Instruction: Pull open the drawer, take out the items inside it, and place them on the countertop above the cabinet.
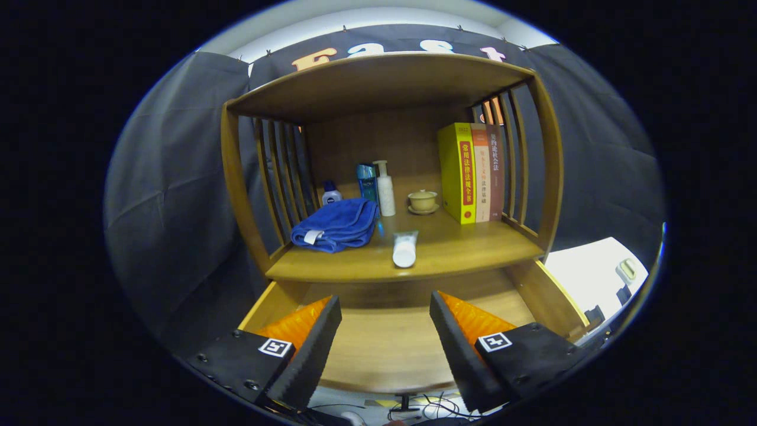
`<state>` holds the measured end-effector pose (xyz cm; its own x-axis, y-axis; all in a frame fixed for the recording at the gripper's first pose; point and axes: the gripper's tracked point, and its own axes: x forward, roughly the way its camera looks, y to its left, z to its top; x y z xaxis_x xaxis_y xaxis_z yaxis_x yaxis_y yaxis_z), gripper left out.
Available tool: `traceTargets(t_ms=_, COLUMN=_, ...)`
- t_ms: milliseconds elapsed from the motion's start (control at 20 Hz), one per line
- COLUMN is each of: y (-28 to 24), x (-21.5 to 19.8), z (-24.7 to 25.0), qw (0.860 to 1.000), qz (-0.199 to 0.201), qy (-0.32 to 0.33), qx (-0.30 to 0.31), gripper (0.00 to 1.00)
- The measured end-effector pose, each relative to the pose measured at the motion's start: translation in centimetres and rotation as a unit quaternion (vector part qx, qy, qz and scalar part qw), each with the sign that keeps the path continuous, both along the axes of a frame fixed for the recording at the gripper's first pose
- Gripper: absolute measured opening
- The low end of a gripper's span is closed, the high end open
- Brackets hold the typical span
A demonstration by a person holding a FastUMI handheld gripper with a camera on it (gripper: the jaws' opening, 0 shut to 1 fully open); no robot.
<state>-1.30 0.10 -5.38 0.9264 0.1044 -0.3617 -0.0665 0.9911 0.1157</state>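
The gripper (384, 307) hangs over the pulled-out wooden drawer (387, 349), its two fingers spread wide apart with nothing between them. Bare drawer floor shows in the gap between the fingers, and the drawer's side walls run off at 8 and 4 o'clock from the fingertips.

At 12 o'clock from the fingertips, just beyond the drawer, lies the countertop (461, 248) of the brown wooden cabinet (236, 171), which has slatted sides and a curved top board. A white squeeze tube (405, 249) lies on its side near the countertop's front edge, cap end toward the gripper. At 10 o'clock from the tube sits a folded blue cloth (337, 225) with a small white tag. Behind the cloth stands a small bottle with a blue cap (331, 194); just beside that, toward 3 o'clock, are a tall teal bottle (367, 180) and a white pump bottle (385, 188), close together. At 1 o'clock from the tube rests a pale lidded ceramic cup on a saucer (423, 201). Further toward 3 o'clock, a yellow book (457, 173) and two reddish-brown books (489, 173) stand upright against the slats.
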Motion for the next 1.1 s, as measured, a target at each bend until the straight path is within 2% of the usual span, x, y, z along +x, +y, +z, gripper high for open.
traceTargets(t_ms=550, y=-0.8, x=-8.3, z=-7.8, qw=0.998, qz=-0.011, qy=0.062, qx=0.008, gripper=0.98)
traceTargets(t_ms=800, y=-0.5, x=-8.1, z=-9.9, qw=0.998, qz=-0.01, qy=0.062, qx=-0.008, gripper=0.99)
traceTargets(t_ms=950, y=-1.0, x=-7.9, z=-10.3, qw=0.998, qz=-0.023, qy=0.052, qx=-0.03, gripper=0.98)
traceTargets(t_ms=1100, y=-0.9, x=-7.6, z=-10.3, qw=0.998, qz=-0.031, qy=0.045, qx=-0.023, gripper=0.97)
